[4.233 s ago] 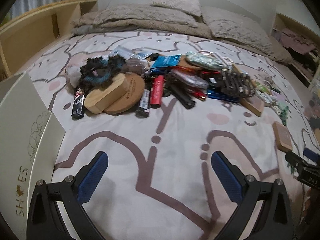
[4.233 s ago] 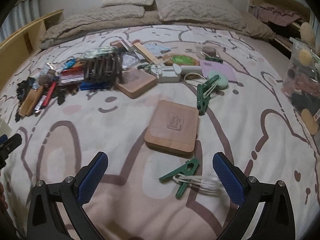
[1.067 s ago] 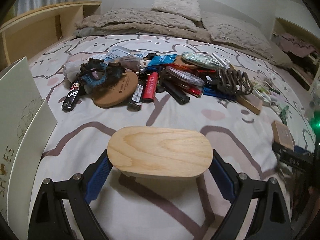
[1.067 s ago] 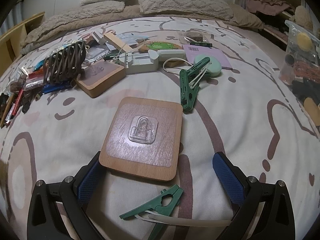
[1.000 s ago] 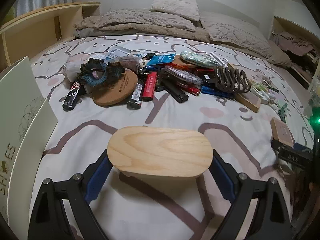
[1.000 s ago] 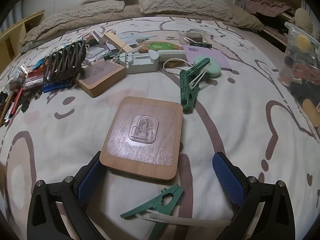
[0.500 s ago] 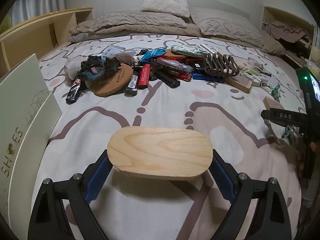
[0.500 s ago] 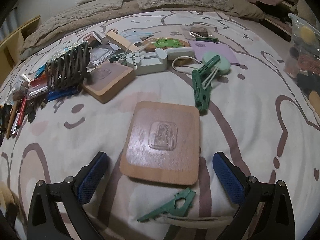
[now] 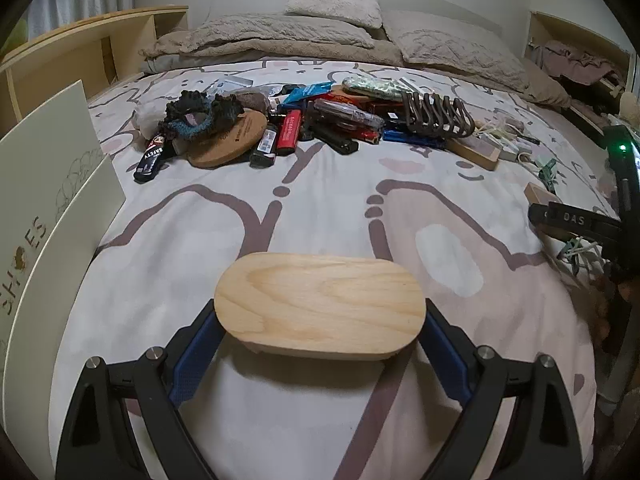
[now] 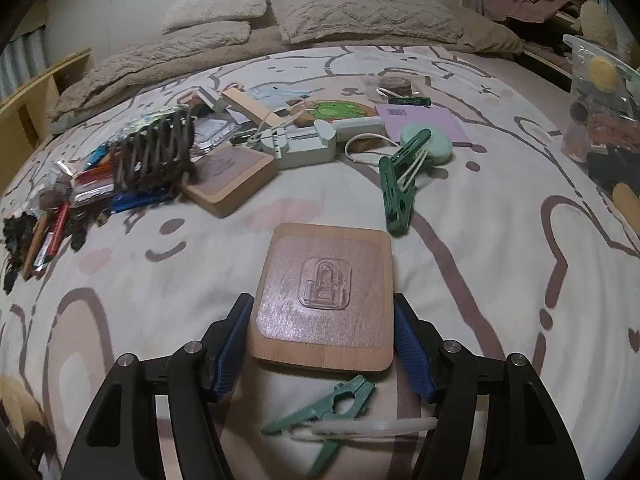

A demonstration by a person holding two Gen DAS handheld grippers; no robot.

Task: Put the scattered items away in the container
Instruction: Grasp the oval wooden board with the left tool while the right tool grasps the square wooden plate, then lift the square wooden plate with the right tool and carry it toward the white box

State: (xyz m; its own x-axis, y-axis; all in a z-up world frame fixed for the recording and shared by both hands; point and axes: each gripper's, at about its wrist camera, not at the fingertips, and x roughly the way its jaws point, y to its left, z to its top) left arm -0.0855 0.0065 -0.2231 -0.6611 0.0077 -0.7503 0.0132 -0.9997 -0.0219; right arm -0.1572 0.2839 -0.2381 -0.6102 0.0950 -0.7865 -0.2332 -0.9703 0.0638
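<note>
My left gripper (image 9: 320, 332) is shut on an oval wooden block (image 9: 320, 304) and holds it above the patterned bedspread. A white shoe box (image 9: 44, 208) stands open at the left edge. My right gripper (image 10: 322, 340) is shut on a square wooden coaster (image 10: 324, 292) with a clear plastic hook on top, its blue pads (image 10: 234, 344) pressing both sides. A pile of scattered items (image 9: 304, 128) lies further up the bed: lighters, a dark scrunchie, a round cork coaster, a brown hair claw.
A green clothes peg (image 10: 320, 412) lies just under the right gripper, another (image 10: 400, 184) beyond the coaster. A second wooden square (image 10: 228, 176), a white gadget (image 10: 304, 144), a purple card (image 10: 424, 124) lie further back. Pillows line the headboard; shelves flank both sides.
My right gripper has closed on the square wooden coaster, which sat between open fingers before. My left gripper has drawn back from the pile, still holding the oval block.
</note>
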